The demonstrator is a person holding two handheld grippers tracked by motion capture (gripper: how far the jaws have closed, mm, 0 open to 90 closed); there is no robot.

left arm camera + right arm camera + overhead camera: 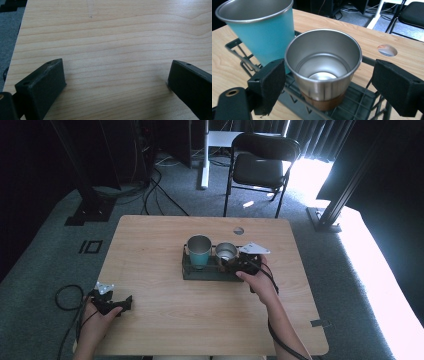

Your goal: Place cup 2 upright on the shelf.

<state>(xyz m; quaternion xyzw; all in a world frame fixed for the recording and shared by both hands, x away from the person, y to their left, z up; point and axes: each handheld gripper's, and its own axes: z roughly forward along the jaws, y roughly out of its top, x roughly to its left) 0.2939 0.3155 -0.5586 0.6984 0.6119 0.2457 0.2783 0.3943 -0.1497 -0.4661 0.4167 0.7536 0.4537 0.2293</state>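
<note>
Steel cup point(323, 67) and teal cup point(262, 32): no legible markings.

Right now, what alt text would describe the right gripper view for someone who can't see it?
A steel cup with a brown base stands upright in a dark wire rack, between two open black fingers that do not touch it. A taller teal cup stands beside it on the wooden table.

Lab/studio: black curtains point(320, 135), rig stands point(87, 195), floor cables point(160, 190).
</note>
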